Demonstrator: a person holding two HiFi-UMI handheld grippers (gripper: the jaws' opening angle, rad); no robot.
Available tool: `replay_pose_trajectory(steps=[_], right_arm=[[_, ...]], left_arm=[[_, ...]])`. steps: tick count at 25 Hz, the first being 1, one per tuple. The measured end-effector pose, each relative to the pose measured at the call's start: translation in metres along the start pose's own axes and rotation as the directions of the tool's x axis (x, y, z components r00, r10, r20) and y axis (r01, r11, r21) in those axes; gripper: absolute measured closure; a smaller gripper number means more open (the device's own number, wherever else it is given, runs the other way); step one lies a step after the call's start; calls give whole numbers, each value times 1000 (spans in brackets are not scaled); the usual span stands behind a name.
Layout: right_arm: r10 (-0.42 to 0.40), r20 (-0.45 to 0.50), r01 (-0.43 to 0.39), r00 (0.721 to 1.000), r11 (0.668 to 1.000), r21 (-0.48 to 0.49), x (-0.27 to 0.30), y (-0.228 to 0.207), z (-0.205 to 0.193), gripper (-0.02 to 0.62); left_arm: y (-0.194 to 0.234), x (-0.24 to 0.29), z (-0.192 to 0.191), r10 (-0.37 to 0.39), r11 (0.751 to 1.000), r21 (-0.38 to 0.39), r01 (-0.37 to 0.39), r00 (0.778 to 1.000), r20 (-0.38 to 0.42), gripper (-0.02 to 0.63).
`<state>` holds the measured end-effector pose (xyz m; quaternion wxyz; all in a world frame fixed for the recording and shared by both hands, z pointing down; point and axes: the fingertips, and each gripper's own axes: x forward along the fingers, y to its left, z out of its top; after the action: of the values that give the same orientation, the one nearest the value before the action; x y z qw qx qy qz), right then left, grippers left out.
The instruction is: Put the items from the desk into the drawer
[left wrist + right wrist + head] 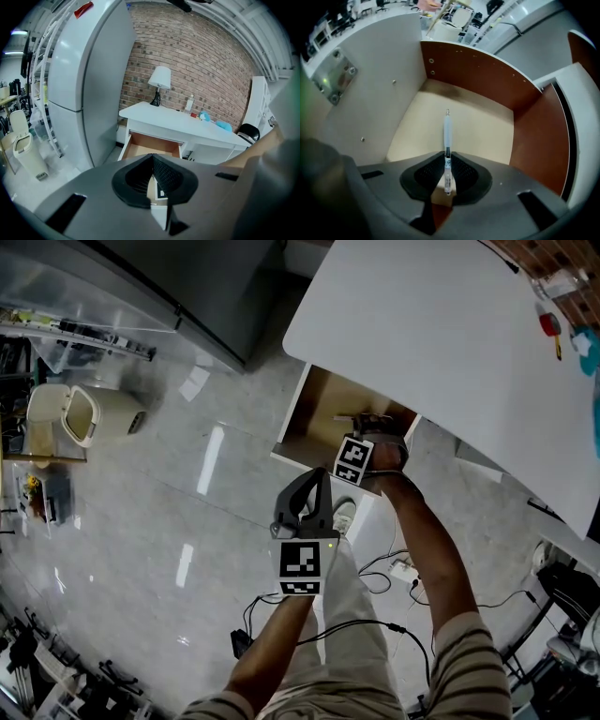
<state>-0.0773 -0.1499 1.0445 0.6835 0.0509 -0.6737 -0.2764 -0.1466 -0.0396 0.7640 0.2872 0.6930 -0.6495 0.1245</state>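
A slim white pen (447, 136) stands clamped between the pads of my right gripper (448, 161), its tip pointing down into the open wooden drawer (454, 117). In the head view the right gripper (364, 429) reaches into the drawer (319, 409) under the white desk (441, 343). My left gripper (314, 486) hangs back over the floor in front of the drawer, jaws closed together on nothing (153, 156). A red item (549, 324), a teal item (589, 348) and a small bottle (562, 282) lie on the desk's far edge.
A grey refrigerator (89, 93) stands left of the desk. A table lamp (161, 82) sits on the desk by the brick wall. A cream waste bin (80, 413) stands on the floor at the left. Cables and a power strip (403, 570) lie by the person's feet.
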Motion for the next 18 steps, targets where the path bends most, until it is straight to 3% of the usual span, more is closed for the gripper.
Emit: replay_pose_trajectory(steps=[3, 18], right_arm=[[11, -6, -11, 1000, 999, -42, 6, -1, 0, 543], [40, -20, -39, 999, 998, 41, 22, 3, -4, 537]], left_arm=[[1, 0, -2, -1, 1000, -5, 1, 1000, -5, 598], [5, 3, -2, 7, 1000, -5, -7, 1000, -7, 598]])
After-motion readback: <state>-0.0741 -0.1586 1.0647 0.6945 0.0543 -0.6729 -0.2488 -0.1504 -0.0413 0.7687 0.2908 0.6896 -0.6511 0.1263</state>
